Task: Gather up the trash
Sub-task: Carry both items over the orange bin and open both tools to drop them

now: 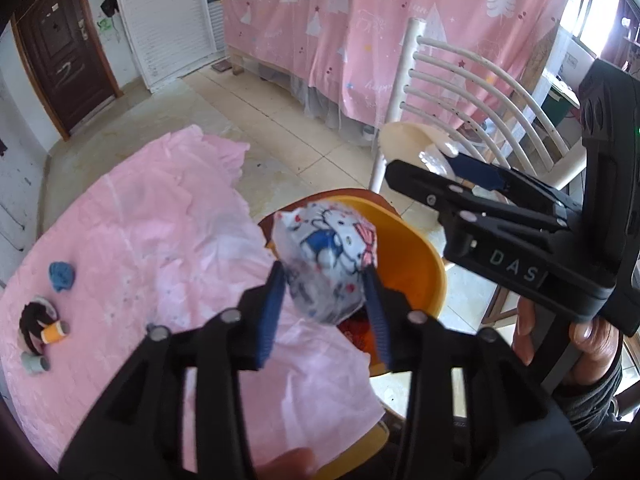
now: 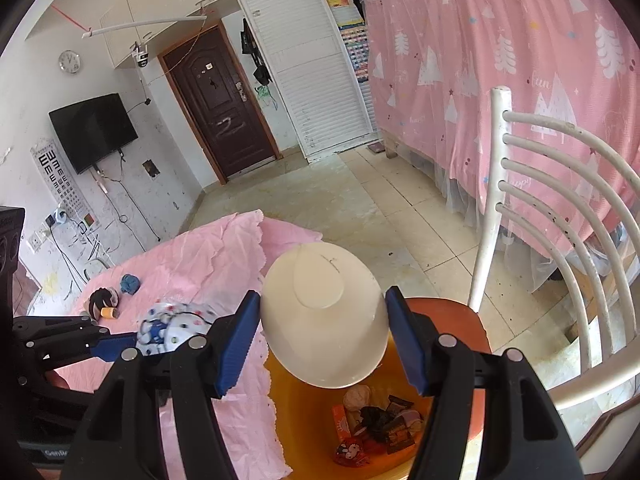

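Two grippers hung over the yellow bin (image 2: 316, 416): the left gripper (image 1: 326, 276) had a crumpled cartoon-print wrapper (image 1: 326, 258) between its blue pads, jaws about half open and touching its sides, just above the bin's rim. The right gripper (image 2: 320, 320) clasped an upturned cream bowl (image 2: 324, 316) above the wrappers (image 2: 380, 420) lying in the bin.

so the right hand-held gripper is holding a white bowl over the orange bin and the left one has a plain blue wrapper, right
Not quite: the wrapper between the left hand-held gripper's pads is white with a cartoon cat print, not plain blue, as the left wrist view shows. The right hand-held gripper does hold the white bowl over the orange bin.
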A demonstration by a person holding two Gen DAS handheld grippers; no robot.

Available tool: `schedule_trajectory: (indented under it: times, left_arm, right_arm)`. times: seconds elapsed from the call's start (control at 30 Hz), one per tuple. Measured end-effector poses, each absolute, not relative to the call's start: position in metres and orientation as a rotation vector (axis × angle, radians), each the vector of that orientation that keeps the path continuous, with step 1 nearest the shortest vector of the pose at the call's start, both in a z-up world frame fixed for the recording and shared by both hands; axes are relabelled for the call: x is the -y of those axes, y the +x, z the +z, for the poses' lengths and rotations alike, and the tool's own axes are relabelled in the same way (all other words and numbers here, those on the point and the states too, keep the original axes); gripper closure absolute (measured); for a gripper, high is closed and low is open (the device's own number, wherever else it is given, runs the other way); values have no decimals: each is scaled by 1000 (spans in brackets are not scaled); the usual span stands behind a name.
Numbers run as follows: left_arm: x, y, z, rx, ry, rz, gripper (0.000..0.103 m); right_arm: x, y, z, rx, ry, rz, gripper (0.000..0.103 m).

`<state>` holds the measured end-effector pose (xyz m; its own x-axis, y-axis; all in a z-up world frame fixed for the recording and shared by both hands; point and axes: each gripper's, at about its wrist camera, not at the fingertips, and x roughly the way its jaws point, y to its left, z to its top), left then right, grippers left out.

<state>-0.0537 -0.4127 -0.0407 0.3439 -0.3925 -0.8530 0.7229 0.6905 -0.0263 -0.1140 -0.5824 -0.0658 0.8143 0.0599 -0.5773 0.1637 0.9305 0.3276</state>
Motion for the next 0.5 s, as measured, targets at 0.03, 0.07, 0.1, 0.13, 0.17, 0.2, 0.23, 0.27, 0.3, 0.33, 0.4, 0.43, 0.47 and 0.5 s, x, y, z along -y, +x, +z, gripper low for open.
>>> schedule_trajectory:
  times: [0.03, 0.07, 0.1, 0.13, 0.17, 0.2, 0.23, 0.27, 0.3, 0.33, 0.4, 0.43, 0.47, 0.5]
  left_arm:
    - [414, -54, -40, -974, 390, -750, 59]
    - [414, -53, -40, -973, 390, -749, 57]
    - [414, -53, -39, -972, 390, -746, 57]
    - [413, -52, -39, -974, 387, -741, 57]
    - [412, -51, -39, -977, 383, -737, 57]
    - [410, -50, -39, -979, 378, -732, 57]
    - [407, -48, -38, -980, 370, -726, 57]
    - [403, -47, -37, -980, 363, -721, 57]
    - [399, -46, -36, -979, 356, -717, 57]
    - [395, -44, -34, -977, 347, -711, 57]
    - [387, -42, -32, -973, 333, -705, 57]
    - [383, -40, -30, -971, 325, -703, 57]
    - [379, -39, -29, -969, 317, -702, 57]
    - [375, -38, -28, -967, 311, -700, 57]
  right_arm:
    - [582, -113, -66, -622, 377, -56, 49]
    - [583, -113, -66, -622, 377, -56, 49]
    - [583, -113, -66, -622, 376, -55, 49]
    - [582, -113, -66, -622, 375, -53, 49]
    - [581, -113, -66, -623, 373, -52, 49]
    - [580, -112, -66, -624, 371, -52, 49]
    - [579, -111, -66, -626, 368, -52, 49]
    - [577, -111, -66, -629, 366, -52, 49]
    - [575, -110, -66, -635, 365, -52, 48]
    - [574, -109, -66, -639, 365, -52, 48]
    - [572, -107, -66, -645, 360, -56, 48]
    - [569, -105, -66, -649, 358, -57, 48]
    - [567, -104, -66, -652, 355, -57, 47]
    - [565, -103, -65, -654, 351, -58, 47]
